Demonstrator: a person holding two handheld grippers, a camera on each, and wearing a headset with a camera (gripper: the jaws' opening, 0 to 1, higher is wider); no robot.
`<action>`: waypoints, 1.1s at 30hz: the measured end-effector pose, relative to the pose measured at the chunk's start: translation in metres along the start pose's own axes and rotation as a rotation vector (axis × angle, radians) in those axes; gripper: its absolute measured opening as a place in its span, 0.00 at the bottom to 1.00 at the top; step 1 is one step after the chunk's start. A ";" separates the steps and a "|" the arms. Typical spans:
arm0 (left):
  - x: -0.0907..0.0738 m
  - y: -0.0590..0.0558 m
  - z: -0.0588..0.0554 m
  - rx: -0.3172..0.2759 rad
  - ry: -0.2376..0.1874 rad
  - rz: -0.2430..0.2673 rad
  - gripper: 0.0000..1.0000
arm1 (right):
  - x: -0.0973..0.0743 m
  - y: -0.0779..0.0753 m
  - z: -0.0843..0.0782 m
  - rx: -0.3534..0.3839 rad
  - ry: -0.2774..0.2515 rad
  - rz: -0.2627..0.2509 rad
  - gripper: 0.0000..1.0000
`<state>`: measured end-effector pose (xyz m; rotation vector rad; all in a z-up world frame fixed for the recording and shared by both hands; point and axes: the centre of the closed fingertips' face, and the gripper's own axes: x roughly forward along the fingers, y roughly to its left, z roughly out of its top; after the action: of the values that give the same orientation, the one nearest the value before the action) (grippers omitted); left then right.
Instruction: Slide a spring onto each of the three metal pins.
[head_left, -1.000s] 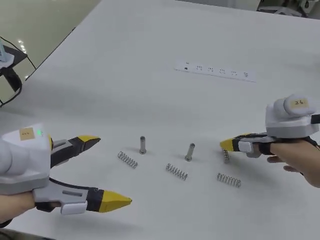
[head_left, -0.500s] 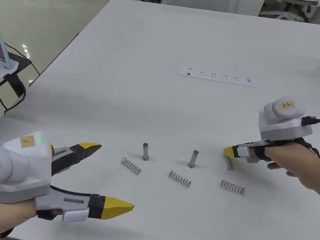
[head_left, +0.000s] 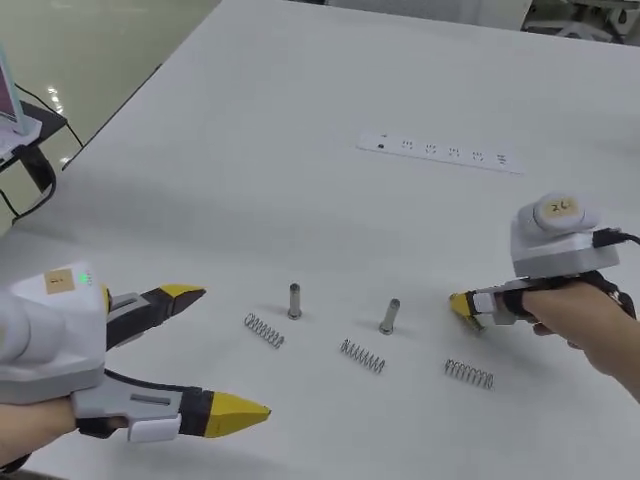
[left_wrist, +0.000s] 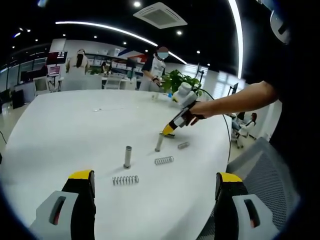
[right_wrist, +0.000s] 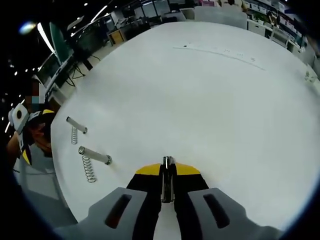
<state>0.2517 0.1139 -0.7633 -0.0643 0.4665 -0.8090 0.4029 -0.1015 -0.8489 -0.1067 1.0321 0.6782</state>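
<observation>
Two metal pins (head_left: 295, 299) (head_left: 389, 315) stand upright on the white table (head_left: 300, 150). Three springs (head_left: 264, 330) (head_left: 362, 356) (head_left: 468, 374) lie in front of them. My right gripper (head_left: 463, 304) is at the table surface on the right, shut on the third pin (right_wrist: 166, 174), which stands out between the yellow tips (right_wrist: 150, 170). My left gripper (head_left: 217, 351) hovers open at the lower left with nothing in it. In the left gripper view, pins (left_wrist: 127, 156) (left_wrist: 159, 142) and springs (left_wrist: 125, 179) (left_wrist: 163, 160) (left_wrist: 183, 145) lie beyond the left gripper (left_wrist: 155, 176).
A white power strip (head_left: 440, 153) lies at the back of the table. People stand and sit at desks far behind the table in the left gripper view. A plant (left_wrist: 177, 80) is behind the person's arm.
The head camera has shifted a little. The right gripper stays shut on the third pin at the same spot, its body turned slightly. The left gripper holds still and open.
</observation>
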 end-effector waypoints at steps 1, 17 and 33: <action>0.000 -0.001 0.000 0.001 0.002 -0.001 0.98 | -0.002 0.001 0.000 -0.006 -0.010 0.005 0.05; 0.003 -0.001 -0.002 -0.001 0.001 0.003 0.97 | -0.033 0.014 -0.002 -0.067 -0.119 0.023 0.05; 0.005 -0.009 0.000 0.014 0.008 -0.008 0.98 | -0.045 0.017 -0.006 -0.136 -0.207 -0.004 0.05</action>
<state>0.2482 0.1044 -0.7632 -0.0500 0.4678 -0.8207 0.3737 -0.1117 -0.8110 -0.1539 0.7868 0.7397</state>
